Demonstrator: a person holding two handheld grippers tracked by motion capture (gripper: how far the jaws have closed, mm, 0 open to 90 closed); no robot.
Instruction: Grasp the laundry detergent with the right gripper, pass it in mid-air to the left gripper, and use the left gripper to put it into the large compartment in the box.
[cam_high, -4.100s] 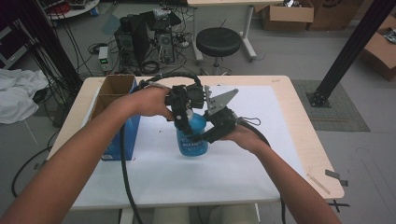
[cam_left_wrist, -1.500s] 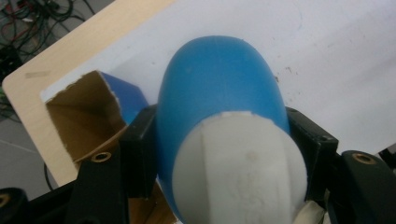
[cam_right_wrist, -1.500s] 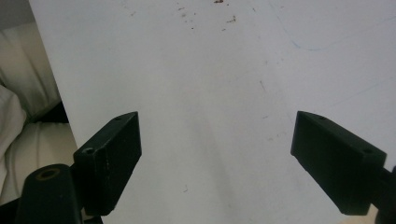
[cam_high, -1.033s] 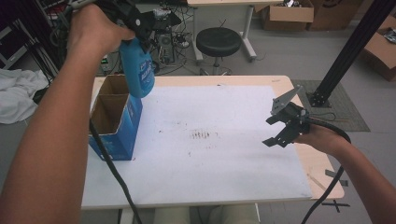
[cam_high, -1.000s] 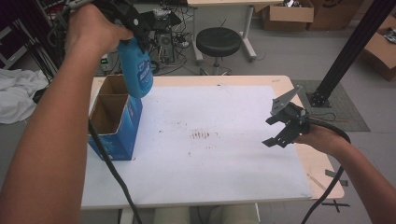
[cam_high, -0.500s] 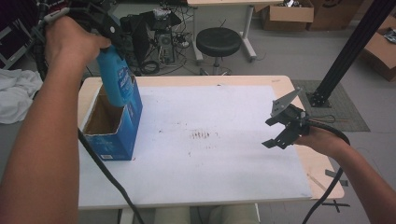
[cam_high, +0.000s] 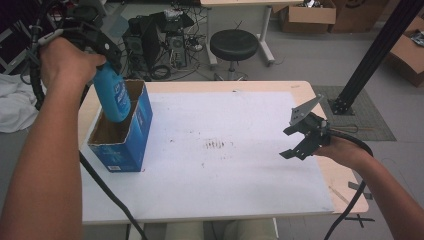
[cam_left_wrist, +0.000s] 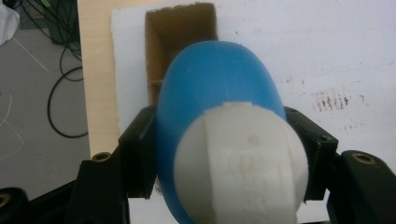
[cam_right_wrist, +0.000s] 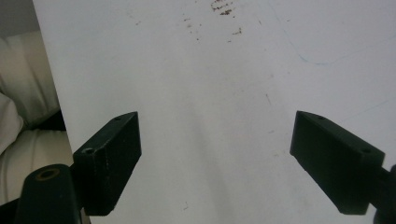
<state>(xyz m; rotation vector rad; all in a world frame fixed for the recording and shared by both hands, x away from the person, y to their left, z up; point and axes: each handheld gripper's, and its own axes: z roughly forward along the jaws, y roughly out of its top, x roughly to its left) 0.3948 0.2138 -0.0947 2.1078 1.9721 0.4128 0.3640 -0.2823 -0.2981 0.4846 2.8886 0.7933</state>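
So the left gripper (cam_high: 102, 50) is clamped on the blue bottle (cam_high: 113, 95) just under its white cap (cam_left_wrist: 240, 161). The bottle hangs nearly upright, cap up, bottom end dipping into the open top of the blue cardboard box (cam_high: 122, 132) at the table's (cam_high: 240, 200) left edge. The right gripper (cam_high: 300, 137) hovers near the right edge, jaws spread wide with nothing between them. Loads of bare white tabletop between the two.
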